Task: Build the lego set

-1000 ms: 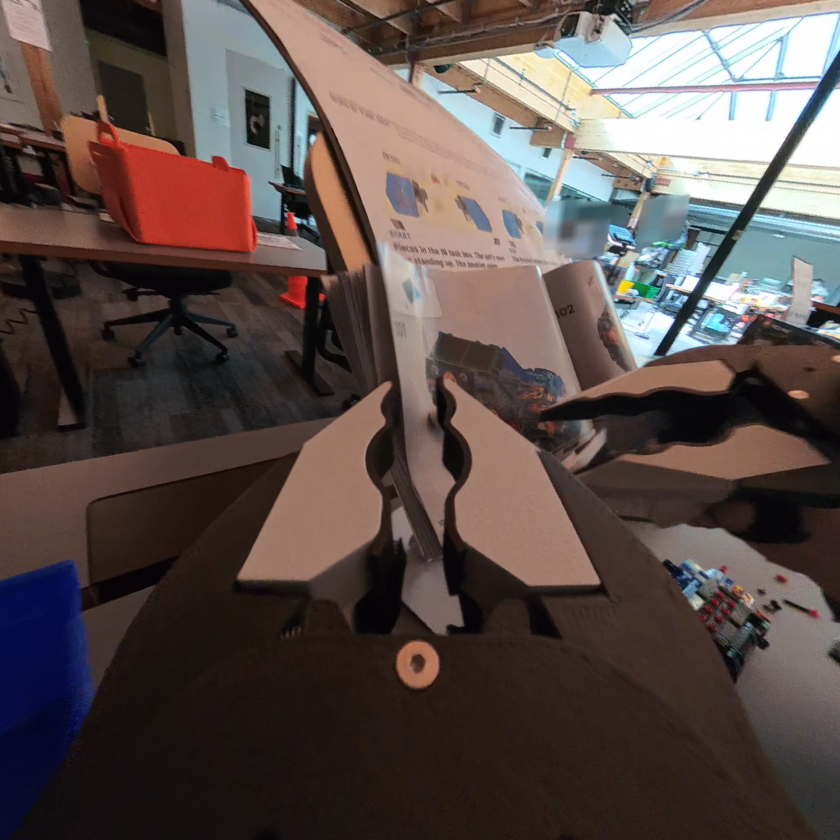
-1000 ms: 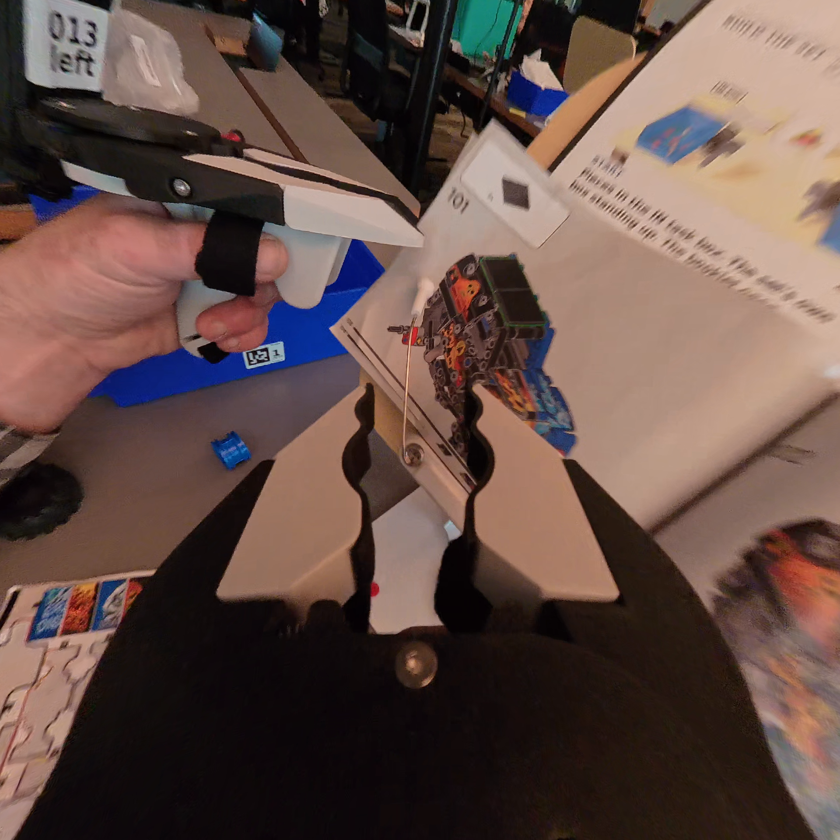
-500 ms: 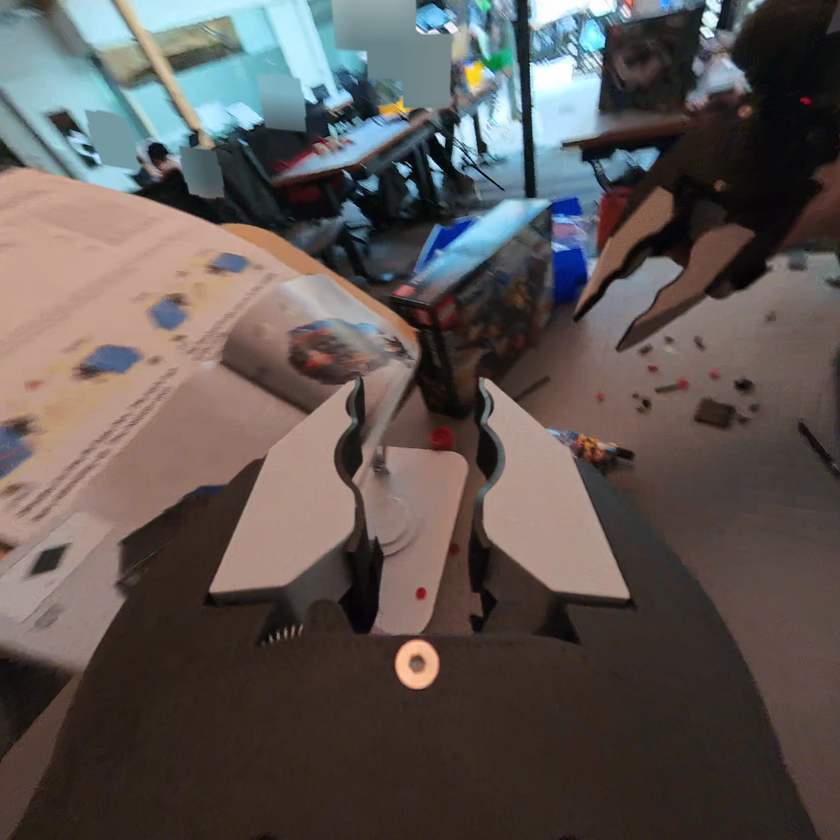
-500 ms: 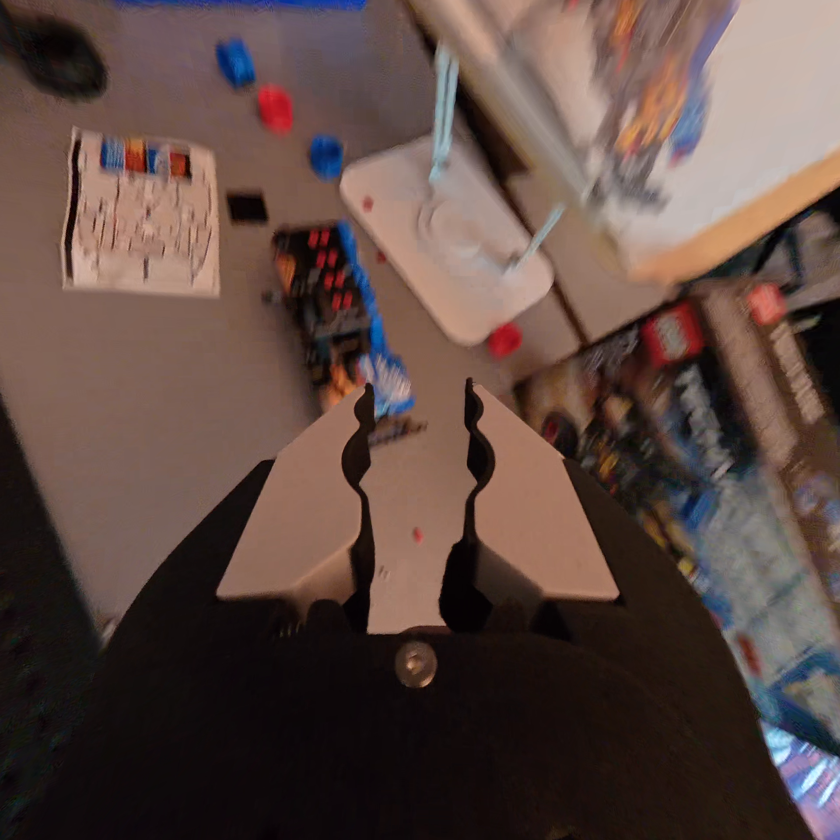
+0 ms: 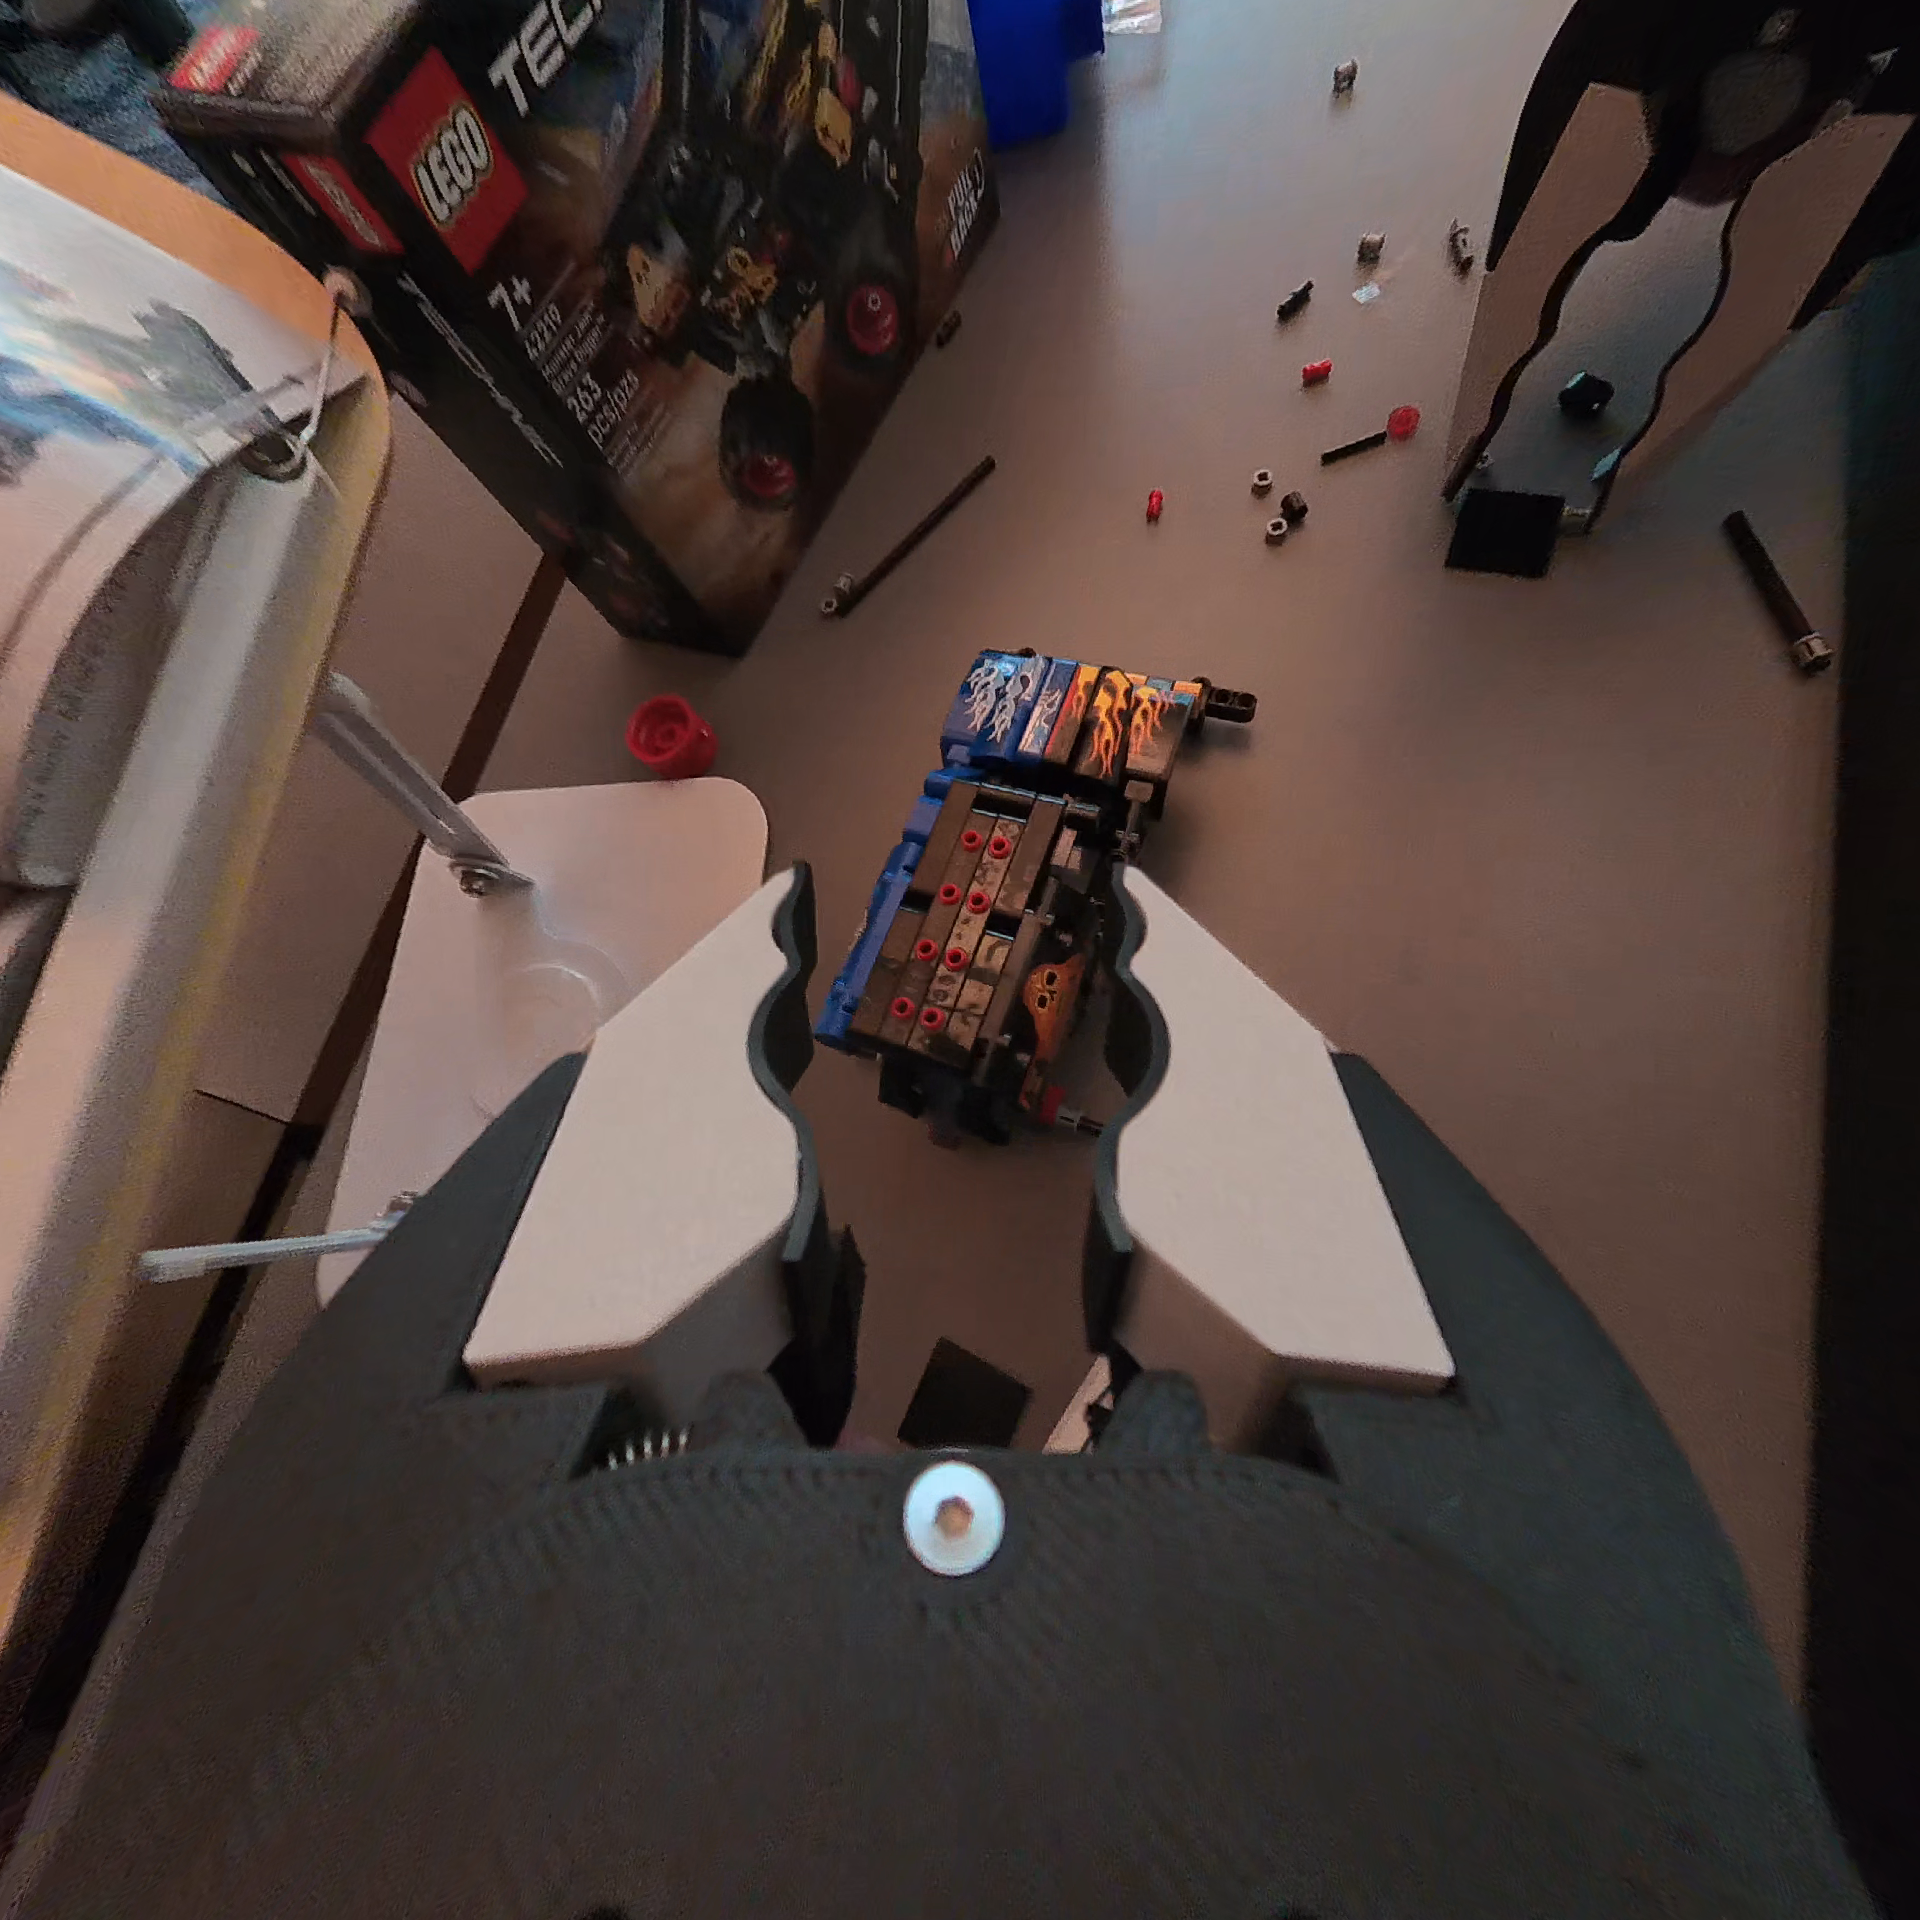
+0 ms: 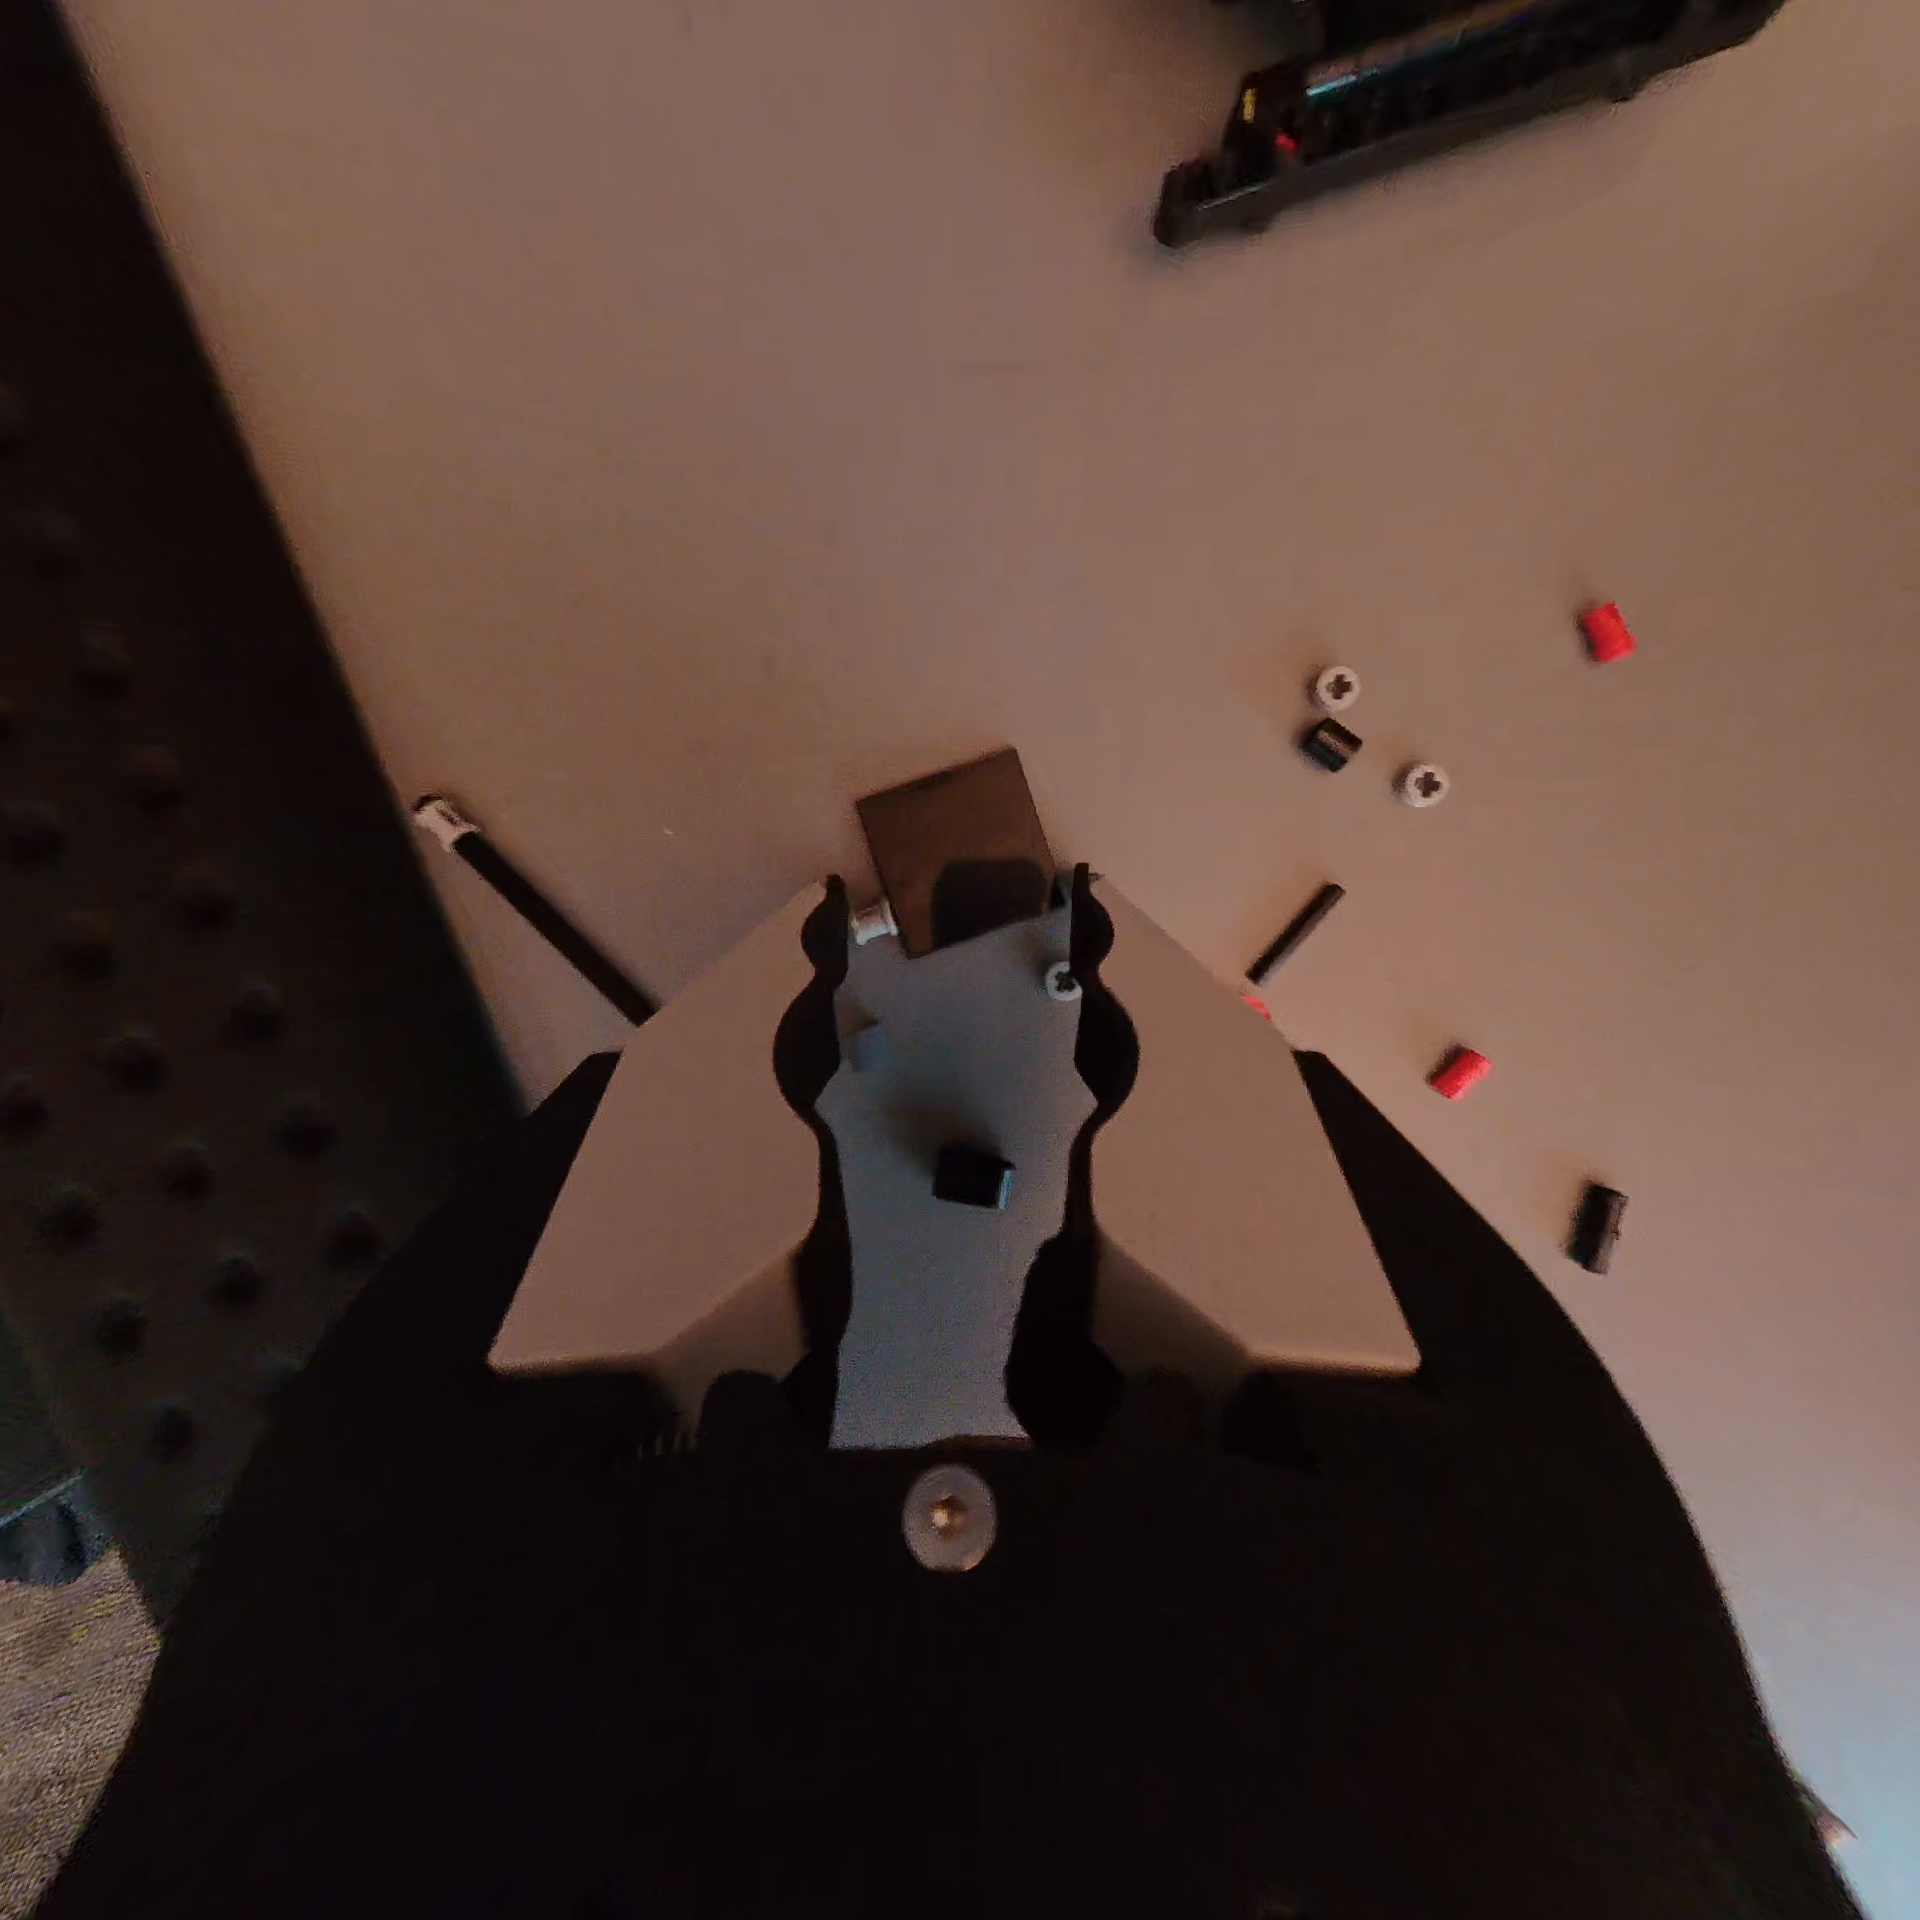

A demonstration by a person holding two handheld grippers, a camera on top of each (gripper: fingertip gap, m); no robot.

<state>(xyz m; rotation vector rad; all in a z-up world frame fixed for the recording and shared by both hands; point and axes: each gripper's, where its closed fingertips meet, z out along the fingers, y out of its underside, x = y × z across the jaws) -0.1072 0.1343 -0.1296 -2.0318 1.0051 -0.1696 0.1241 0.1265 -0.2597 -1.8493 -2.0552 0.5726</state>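
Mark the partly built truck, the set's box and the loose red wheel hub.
Partly built truck (image 5: pixel 987 914), left wrist view: black top panel.
Set's box (image 5: pixel 582 343), left wrist view: printed front face.
Red wheel hub (image 5: pixel 668 734), left wrist view: rim.

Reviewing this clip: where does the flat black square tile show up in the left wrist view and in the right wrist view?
Left wrist view: the black square tile lies on the table at upper right, just below the tips of the right gripper.
Right wrist view: the same tile sits at centre, just beyond the right gripper's open fingertips, partly shadowed.
Shared landmark: the long black axle lying beside the tile.
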